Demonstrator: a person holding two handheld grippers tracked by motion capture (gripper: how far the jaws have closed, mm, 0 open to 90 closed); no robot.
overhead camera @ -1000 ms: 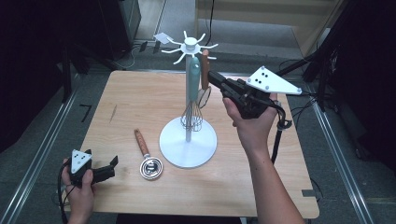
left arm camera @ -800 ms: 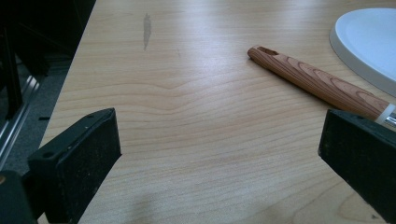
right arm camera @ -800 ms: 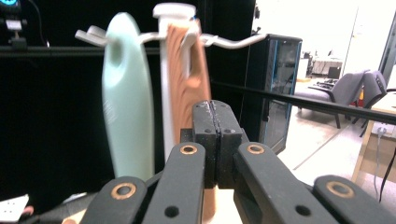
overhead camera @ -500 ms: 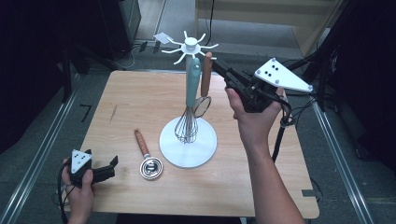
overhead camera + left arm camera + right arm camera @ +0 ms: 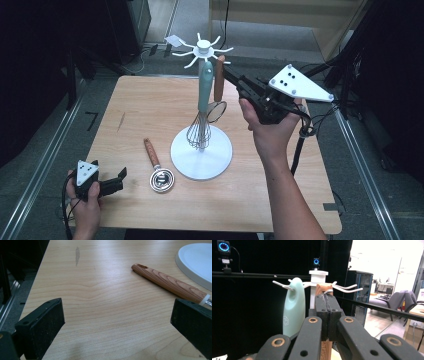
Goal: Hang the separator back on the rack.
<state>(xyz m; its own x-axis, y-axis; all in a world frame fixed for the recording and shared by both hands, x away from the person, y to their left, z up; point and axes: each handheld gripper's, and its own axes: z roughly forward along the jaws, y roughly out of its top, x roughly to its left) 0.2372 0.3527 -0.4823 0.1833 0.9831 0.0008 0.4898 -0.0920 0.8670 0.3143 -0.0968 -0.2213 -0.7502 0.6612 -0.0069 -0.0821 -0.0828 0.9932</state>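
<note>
A white hook stand [image 5: 201, 152] rises mid-table, and a whisk with a teal handle [image 5: 205, 90] hangs from one of its arms. Beside the post hangs a wood-handled utensil with a round metal head [image 5: 218, 80]. My right gripper [image 5: 229, 71] is at its top end, jaws shut together. In the right gripper view the gripper [image 5: 327, 298] pinches the thin loop at the handle's top [image 5: 324, 287], next to the teal handle [image 5: 294, 307]. My left gripper [image 5: 121, 175] rests open at the front left corner. Another wood-handled scoop [image 5: 155, 162] lies flat on the table.
In the left gripper view the open left gripper [image 5: 117, 322] faces bare wood, with the scoop's handle [image 5: 167, 283] and the stand's base [image 5: 197, 260] ahead to the right. The table [image 5: 280, 200] drops off to floor rails on both sides.
My right hand has lifted and shifted slightly to the right, while its jaw tips stay by the stand's top. The hanging utensil and the left gripper have kept their places.
</note>
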